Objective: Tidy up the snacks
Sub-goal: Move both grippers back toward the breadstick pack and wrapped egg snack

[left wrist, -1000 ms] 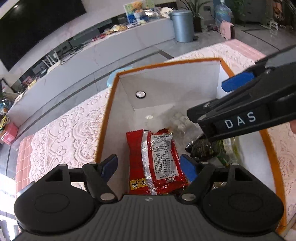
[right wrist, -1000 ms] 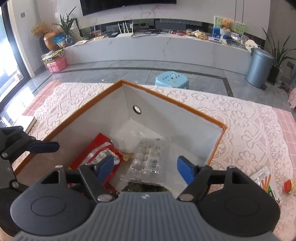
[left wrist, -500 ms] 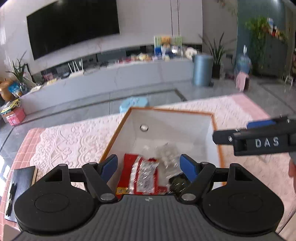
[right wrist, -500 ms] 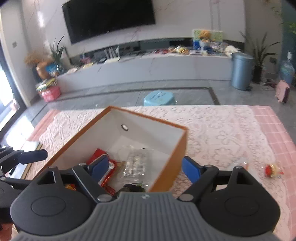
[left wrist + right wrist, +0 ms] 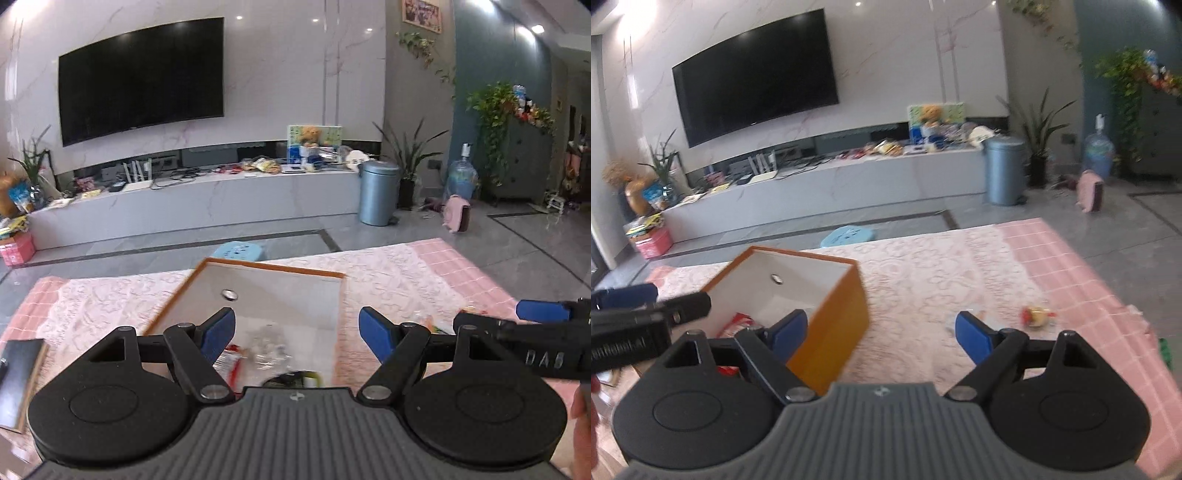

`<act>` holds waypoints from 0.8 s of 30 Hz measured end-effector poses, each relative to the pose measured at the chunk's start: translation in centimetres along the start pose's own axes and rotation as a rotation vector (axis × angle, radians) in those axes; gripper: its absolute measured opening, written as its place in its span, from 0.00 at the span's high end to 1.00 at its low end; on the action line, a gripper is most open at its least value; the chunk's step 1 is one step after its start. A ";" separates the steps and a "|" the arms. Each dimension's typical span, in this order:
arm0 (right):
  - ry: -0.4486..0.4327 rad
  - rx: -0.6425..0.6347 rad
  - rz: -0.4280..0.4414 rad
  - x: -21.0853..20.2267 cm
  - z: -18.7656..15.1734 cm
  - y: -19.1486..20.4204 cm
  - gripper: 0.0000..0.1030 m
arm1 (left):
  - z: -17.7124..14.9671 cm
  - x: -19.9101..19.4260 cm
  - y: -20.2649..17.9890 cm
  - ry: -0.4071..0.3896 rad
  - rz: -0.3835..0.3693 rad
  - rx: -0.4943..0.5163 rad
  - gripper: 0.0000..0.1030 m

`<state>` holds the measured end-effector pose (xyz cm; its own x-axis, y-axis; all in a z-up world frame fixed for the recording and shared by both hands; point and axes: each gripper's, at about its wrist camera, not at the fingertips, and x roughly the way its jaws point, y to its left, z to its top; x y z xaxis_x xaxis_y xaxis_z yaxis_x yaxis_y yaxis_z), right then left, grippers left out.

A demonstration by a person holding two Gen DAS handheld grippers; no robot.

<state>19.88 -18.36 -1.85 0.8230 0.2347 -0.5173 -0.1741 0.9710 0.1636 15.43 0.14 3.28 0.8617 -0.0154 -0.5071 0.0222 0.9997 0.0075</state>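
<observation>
An orange box with white inside [image 5: 280, 284] [image 5: 834, 325] stands on the lace-covered table. It holds a red snack packet [image 5: 231, 363], a clear blister pack [image 5: 267, 345] and a dark packet [image 5: 291, 378]. My left gripper [image 5: 297, 332] is open and empty, raised above the box's near side. My right gripper [image 5: 875, 336] is open and empty, to the right of the box. A small red and yellow snack [image 5: 1036, 315] and a clear wrapper [image 5: 964, 319] lie on the cloth to the right. Each gripper shows at the edge of the other's view.
A dark notebook [image 5: 18, 376] lies at the table's left end. The pink checked cloth [image 5: 1071, 280] covers the right end. Beyond the table are a blue stool [image 5: 238, 253], a grey bin [image 5: 378, 194] and a long TV bench [image 5: 207, 199].
Both grippers have lifted up and back out of the box and tilted toward the room. The right one has shifted to the right of the box. The snacks stay in the box.
</observation>
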 end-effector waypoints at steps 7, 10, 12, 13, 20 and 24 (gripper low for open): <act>-0.039 -0.054 -0.130 -2.1 -2.7 -3.6 0.18 | -1.4 1.3 -2.8 0.056 -0.051 -0.010 0.13; -0.030 -0.058 -0.173 -1.9 -3.6 -4.9 0.18 | -1.6 1.8 -3.6 0.072 -0.068 -0.015 0.13; -0.021 -0.054 -0.185 -1.7 -3.9 -5.8 0.18 | -1.7 2.3 -4.1 0.082 -0.078 -0.014 0.13; -0.019 -0.051 -0.190 -1.5 -4.0 -6.4 0.18 | -1.8 2.6 -4.4 0.087 -0.083 -0.012 0.13; -0.001 -0.044 -0.234 0.3 -4.8 -9.2 0.18 | -2.4 5.2 -6.6 0.148 -0.163 0.012 0.13; 0.019 -0.008 -0.240 1.7 -5.1 -11.4 0.18 | -2.7 7.0 -7.9 0.183 -0.177 0.037 0.13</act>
<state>20.54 -28.75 -8.89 0.8310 -0.0020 -0.5563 0.0205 0.9994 0.0271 19.93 -7.84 -2.64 0.7371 -0.1830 -0.6505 0.1859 0.9804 -0.0652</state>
